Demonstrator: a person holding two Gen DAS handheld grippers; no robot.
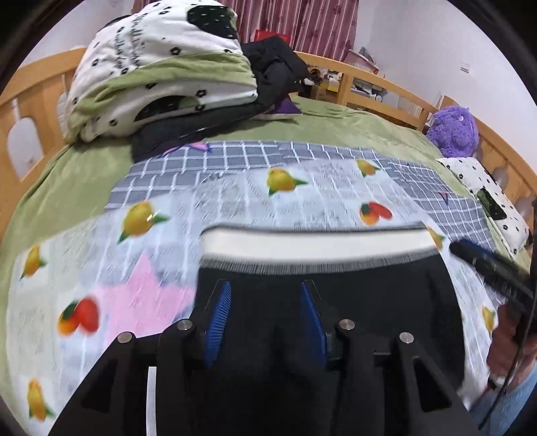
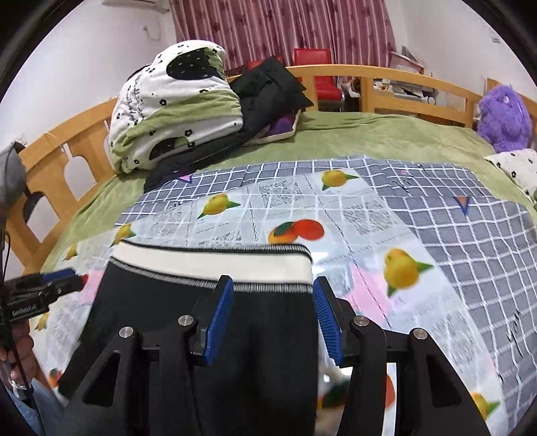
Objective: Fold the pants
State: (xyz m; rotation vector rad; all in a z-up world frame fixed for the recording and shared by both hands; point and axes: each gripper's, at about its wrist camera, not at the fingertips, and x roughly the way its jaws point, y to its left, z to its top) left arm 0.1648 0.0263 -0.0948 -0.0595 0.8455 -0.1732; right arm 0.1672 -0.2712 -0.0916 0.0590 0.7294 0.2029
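Two fisheye views look across a wooden-railed bed (image 2: 386,72) covered by a green sheet (image 2: 369,134). Over the sheet, filling the middle of both frames, lies a grey checked cloth (image 2: 486,234), and on top of that a glossy plastic mat printed with fruit (image 2: 335,208).

At the upper left of each frame sits a folded white and green quilt with black flowers (image 2: 174,107), with a heap of dark clothing (image 2: 272,87) just to its right. Dark red curtains (image 2: 285,26) hang across the top centre. A purple plush toy (image 2: 503,117) sits at the far right edge, by the rail.

Black pants (image 2: 255,335) with a wide white waistband (image 2: 214,265) lie flat on the fruit mat in the lower centre of both views, waistband towards the top of the frame.

In the left wrist view, the left tongs (image 1: 265,312) hover low over the black fabric, the blue pads spread apart with nothing between them; this view is blurred. In the right wrist view, the right tongs (image 2: 273,308) are likewise spread wide, one pad over the pants just below the waistband, the other over the mat beside the pants' right edge. Neither pair grips the cloth.

Each view catches the other tongs at its side edge, held in a hand (image 2: 16,355).
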